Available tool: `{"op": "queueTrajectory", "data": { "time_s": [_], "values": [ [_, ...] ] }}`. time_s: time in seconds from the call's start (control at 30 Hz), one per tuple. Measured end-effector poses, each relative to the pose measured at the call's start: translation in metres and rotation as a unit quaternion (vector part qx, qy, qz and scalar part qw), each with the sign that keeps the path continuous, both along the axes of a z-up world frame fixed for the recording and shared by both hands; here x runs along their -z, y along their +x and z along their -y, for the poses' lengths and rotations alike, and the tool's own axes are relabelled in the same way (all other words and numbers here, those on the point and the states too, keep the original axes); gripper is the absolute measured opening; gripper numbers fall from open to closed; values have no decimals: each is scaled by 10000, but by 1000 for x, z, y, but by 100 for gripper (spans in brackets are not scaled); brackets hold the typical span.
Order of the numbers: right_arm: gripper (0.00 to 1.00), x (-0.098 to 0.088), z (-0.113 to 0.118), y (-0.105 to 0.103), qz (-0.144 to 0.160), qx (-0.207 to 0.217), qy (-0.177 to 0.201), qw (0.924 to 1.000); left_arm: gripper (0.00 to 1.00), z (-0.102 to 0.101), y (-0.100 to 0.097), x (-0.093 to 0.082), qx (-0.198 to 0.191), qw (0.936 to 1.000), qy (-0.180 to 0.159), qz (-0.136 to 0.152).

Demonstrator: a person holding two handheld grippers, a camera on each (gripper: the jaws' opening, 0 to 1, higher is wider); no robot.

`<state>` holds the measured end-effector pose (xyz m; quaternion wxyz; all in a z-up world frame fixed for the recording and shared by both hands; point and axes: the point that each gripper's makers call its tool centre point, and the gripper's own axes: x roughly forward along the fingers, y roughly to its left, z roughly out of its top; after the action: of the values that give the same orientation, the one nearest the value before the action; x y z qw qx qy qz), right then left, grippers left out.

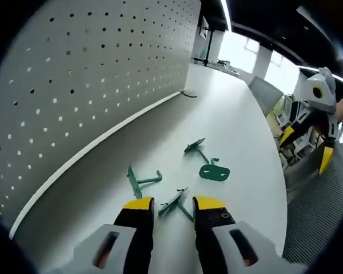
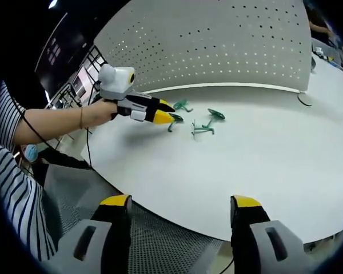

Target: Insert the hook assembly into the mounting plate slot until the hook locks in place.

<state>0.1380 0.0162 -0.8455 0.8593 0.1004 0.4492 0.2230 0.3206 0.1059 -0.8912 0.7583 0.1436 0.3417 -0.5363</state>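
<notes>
Hovering low over the white table (image 1: pixel 234 125), my left gripper (image 1: pixel 174 204) has its yellow-tipped jaws spread apart with a green hook (image 1: pixel 176 202) lying on the table between them; I cannot tell whether either jaw touches it, and nothing is gripped. Just beyond that hook, to the left in the left gripper view, a second hook (image 1: pixel 140 180) lies flat with its curved end pointing away from the jaws. Farther out sits the green oval plate (image 1: pixel 214 172), with a third hook (image 1: pixel 196 148) lying just beyond it. A perforated white pegboard (image 1: pixel 86 74) stands upright along the table's far edge. My right gripper (image 2: pixel 180 205) is held back off the table's near edge, well apart from the parts, its jaws wide open and empty, with grey mesh flooring beneath them. From the right gripper view I see the left gripper (image 2: pixel 166 112) reaching in from the left, held in a hand (image 2: pixel 97 114) at the end of a striped sleeve (image 2: pixel 11 171), its tips down among the green pieces: one hook (image 2: pixel 182 105) just beyond the tips, another hook (image 2: pixel 202 128) to the right, and the plate (image 2: pixel 216 114) near it. All the green parts lie loose on the table; none is joined to the plate.
</notes>
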Motion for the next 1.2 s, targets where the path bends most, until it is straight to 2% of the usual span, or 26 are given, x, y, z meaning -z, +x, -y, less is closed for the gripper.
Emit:
{"op": "queueTrajectory", "data": {
  "time_s": [0.13, 0.47, 0.63, 0.83, 1.2],
  "values": [
    [68, 2, 1, 1, -15, 1, 5, 10000, 24, 4, 0, 0, 206, 9997, 81, 121],
    [67, 6, 1, -1, -74, 6, 13, 10000, 21, 12, 4, 5, 339, 9993, 133, 38],
    [66, 4, 2, 2, -115, 177, 200, 9996, 15, 12, 4, 7, 462, 9987, 219, 43],
    [66, 5, 2, 2, -122, 137, 159, 9997, 5, 11, 5, 9, 507, 9982, 323, 83],
    [64, 5, -3, 4, -134, 20, 162, 9998, 3, 10, -1, 9, 644, 9970, 413, 138]
  ]
}}
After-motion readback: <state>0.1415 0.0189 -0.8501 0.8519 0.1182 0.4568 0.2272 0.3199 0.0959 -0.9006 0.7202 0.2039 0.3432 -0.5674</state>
